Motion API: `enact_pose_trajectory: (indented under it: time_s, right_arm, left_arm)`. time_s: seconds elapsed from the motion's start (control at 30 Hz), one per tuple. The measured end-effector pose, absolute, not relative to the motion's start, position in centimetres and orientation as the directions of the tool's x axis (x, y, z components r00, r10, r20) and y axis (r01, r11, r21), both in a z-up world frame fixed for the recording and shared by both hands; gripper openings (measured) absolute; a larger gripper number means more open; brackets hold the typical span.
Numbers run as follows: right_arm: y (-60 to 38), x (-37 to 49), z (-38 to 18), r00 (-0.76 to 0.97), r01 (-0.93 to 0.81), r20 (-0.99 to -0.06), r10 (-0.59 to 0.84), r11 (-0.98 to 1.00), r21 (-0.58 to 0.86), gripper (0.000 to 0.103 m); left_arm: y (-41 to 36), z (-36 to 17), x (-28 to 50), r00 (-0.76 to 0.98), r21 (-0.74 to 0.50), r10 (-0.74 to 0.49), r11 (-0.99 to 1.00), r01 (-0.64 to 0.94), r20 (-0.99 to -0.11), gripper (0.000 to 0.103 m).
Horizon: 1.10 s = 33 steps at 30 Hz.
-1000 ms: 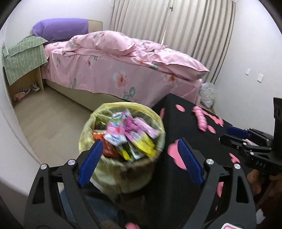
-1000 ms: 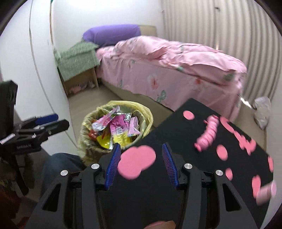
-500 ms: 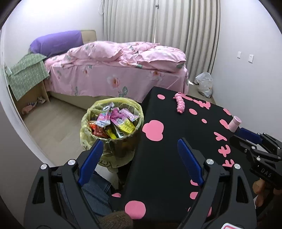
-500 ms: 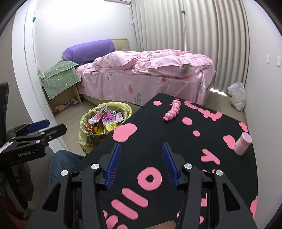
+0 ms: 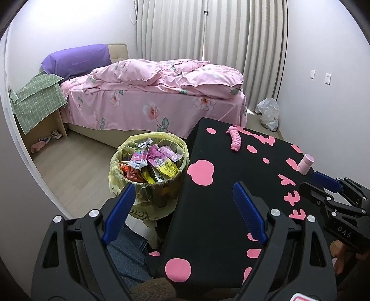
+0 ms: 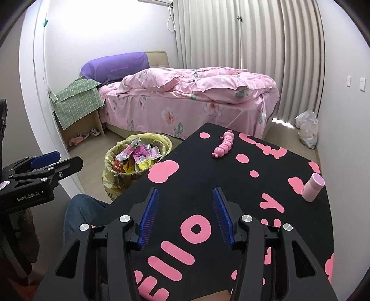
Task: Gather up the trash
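Left claw [image 5: 182, 201] and right claw [image 6: 185, 213]: both spread, empty, above the black pink-patterned desk [image 6: 208, 176]. Yellow-lined wrapper-filled trash bin [image 5: 149, 166] stands beside the desk.

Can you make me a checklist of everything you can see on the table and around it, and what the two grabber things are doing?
Surface: black table with pink shapes printed on it.
Job's things: trash bin with a yellow liner, on the floor beside the table, heaped with wrappers.
Clutter: pink caterpillar toy near the far edge; pink cylinder standing near the right edge.
Grippers: left gripper jaws wide apart and empty, over the table's left edge; right gripper jaws apart and empty above the table.
Cables: a white cord hanging on the back wall.
Surroundings: bed with pink bedding, purple pillow, curtains, white plastic bag on the floor.
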State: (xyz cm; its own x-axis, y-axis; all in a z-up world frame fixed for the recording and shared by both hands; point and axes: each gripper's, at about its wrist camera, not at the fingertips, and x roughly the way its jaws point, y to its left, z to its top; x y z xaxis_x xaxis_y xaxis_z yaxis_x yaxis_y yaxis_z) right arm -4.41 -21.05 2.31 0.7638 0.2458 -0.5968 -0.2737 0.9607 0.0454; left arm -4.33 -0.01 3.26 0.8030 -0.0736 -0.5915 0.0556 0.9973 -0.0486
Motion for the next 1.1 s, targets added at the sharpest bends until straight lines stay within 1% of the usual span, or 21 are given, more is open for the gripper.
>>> enact_pose_trajectory:
  time_s: [1.1]
  right_arm:
    - [-21.40,-4.33,2.25,0.769,-0.258,-0.596,0.230,0.965,0.040,0.047]
  left_arm:
    - [-0.61,2.49,-4.21,0.792,-0.050,-0.084,0.996,0.068,-0.604,0.082]
